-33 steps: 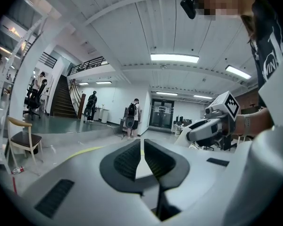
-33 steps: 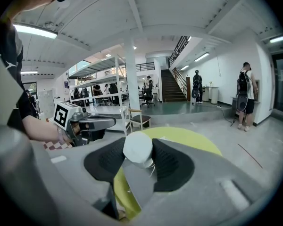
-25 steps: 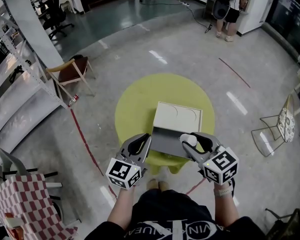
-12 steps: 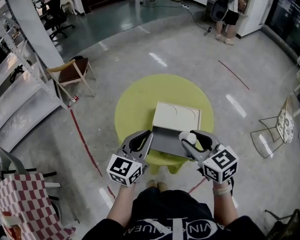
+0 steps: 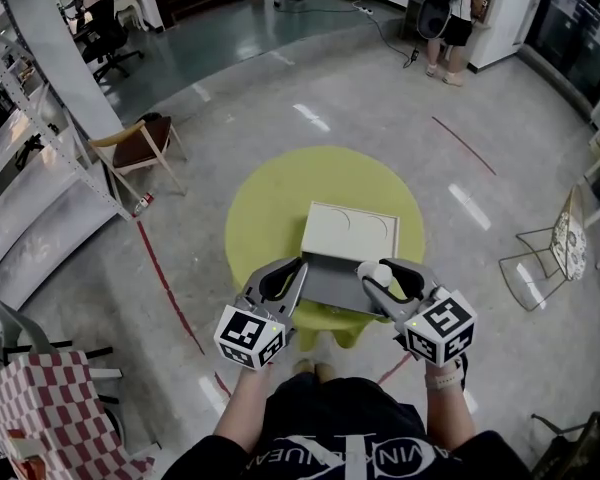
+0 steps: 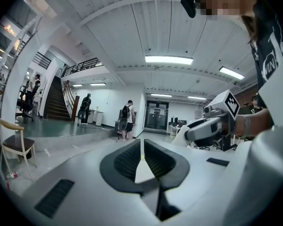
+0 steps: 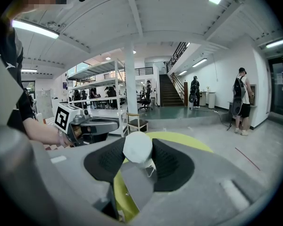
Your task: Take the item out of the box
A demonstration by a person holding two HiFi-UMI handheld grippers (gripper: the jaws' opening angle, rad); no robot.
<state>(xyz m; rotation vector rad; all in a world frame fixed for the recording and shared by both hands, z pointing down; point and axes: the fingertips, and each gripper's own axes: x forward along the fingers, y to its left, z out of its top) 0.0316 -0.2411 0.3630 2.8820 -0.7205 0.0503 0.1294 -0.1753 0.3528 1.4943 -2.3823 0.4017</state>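
Observation:
An open box with a grey inside and a cream lid folded back lies on the round yellow table. My right gripper is over the box's near right corner, shut on a white rounded item. In the right gripper view that item sits between the black pads, above the yellow table. My left gripper is at the box's left wall. In the left gripper view its jaws are closed on a thin cream edge that looks like that wall.
A wooden chair stands to the far left by metal shelving. A wire stand is to the right. People stand far back. A red line runs along the floor left of the table.
Almost nothing differs. Both grippers keep their places at the box, and the white item stays between the right jaws; only the view shifts slightly.

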